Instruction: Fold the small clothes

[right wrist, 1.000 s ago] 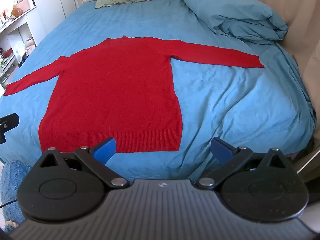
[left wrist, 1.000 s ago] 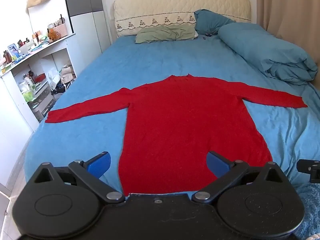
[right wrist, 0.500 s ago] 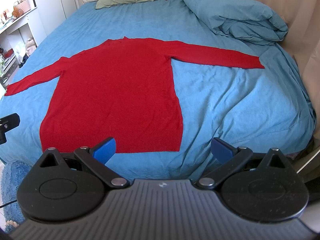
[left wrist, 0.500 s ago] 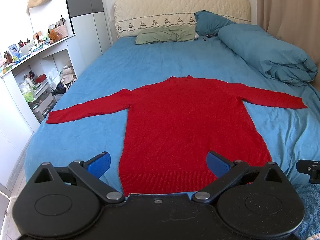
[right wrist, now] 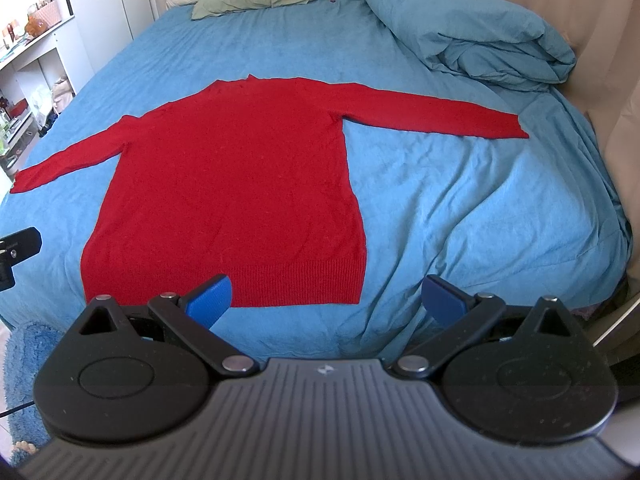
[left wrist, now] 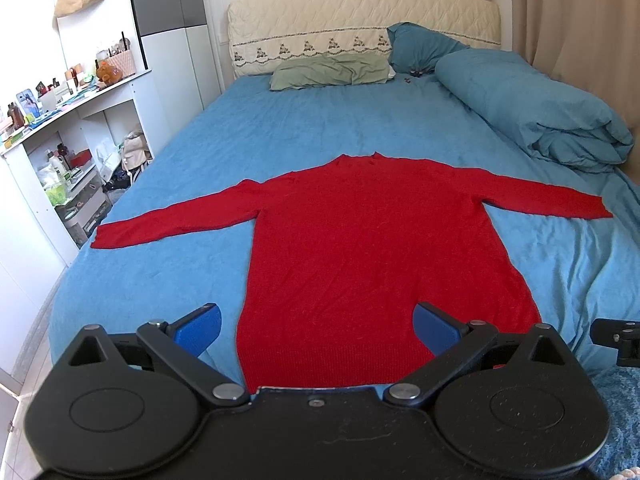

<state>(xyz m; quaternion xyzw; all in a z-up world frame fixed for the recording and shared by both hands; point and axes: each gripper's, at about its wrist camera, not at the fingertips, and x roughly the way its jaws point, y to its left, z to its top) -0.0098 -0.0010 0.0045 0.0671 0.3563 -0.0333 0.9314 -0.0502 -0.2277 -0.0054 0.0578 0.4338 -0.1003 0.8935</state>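
A red long-sleeved sweater (left wrist: pixel 372 240) lies flat on the blue bed, sleeves spread left and right, hem toward me. It also shows in the right wrist view (right wrist: pixel 240 184). My left gripper (left wrist: pixel 316 326) is open and empty, hovering just over the hem's left half. My right gripper (right wrist: pixel 326 298) is open and empty, near the hem's right corner at the bed's foot. Part of the right gripper (left wrist: pixel 618 340) shows at the left wrist view's right edge, and part of the left gripper (right wrist: pixel 16 246) at the right wrist view's left edge.
A rolled blue duvet (left wrist: pixel 540 108) lies along the bed's right side. Pillows (left wrist: pixel 332 70) and a cream headboard (left wrist: pixel 360 20) with plush toys stand at the far end. White shelves (left wrist: pixel 60 148) with clutter stand left. A curtain (right wrist: pixel 600 40) hangs right.
Both views have drifted slightly; the sweater sits a little lower in the right wrist frame. Both grippers stay open and the sweater has not moved.
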